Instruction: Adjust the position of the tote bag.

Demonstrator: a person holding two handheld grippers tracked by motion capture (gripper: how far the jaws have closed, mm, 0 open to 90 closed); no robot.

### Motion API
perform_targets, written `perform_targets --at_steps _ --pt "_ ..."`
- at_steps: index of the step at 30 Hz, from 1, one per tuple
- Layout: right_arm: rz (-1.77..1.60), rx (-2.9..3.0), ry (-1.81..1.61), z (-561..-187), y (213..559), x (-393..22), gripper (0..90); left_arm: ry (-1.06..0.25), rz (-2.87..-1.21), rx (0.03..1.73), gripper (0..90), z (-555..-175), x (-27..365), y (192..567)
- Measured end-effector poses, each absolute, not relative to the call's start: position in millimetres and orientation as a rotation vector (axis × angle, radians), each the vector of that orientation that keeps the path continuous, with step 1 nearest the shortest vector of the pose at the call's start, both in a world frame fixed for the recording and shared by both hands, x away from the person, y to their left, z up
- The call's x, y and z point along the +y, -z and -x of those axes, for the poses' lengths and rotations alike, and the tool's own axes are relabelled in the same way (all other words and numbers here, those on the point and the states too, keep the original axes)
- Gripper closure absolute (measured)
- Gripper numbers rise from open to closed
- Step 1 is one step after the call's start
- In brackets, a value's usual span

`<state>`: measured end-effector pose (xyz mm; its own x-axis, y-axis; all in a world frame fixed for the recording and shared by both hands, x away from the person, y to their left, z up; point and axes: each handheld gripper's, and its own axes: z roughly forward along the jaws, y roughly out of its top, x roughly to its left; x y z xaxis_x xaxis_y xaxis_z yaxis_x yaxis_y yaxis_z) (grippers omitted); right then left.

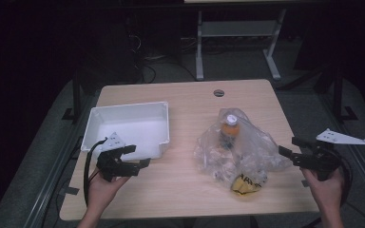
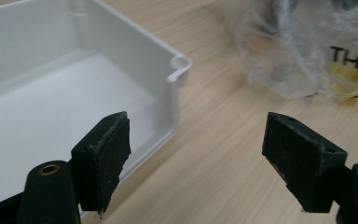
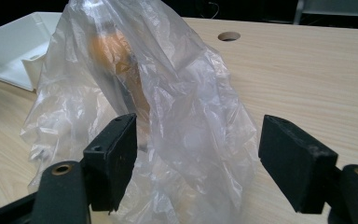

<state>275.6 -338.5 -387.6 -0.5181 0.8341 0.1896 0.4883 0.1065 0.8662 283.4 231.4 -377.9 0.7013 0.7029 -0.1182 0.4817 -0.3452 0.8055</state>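
Both jaws wide open and empty: right gripper [image 1: 292, 151] faces the clear plastic bag [image 1: 237, 149] of items at table center-right, probably to grab it, while left gripper [image 1: 134, 156] waits by the white bin [image 1: 126, 124] at left.

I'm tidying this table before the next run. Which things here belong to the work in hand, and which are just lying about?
In hand:
- clear plastic bag holding an orange-capped bottle, facing the open right gripper
- white bin, beside the open left gripper

Lying about:
- metal frame on the floor behind the table
- cables on the floor
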Motion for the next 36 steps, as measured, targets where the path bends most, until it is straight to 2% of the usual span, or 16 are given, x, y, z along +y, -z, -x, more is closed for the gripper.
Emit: perform_targets --at_steps 16,36 --pt "-1.305 2.06 -1.372 -275 390 -340 27.4 -0.21 -2.176 0.717 23.0 -309 155 348" --pt "-1.297 2.064 -1.367 -275 389 -340 26.8 -0.133 -2.265 0.59 23.6 -346 81 315"
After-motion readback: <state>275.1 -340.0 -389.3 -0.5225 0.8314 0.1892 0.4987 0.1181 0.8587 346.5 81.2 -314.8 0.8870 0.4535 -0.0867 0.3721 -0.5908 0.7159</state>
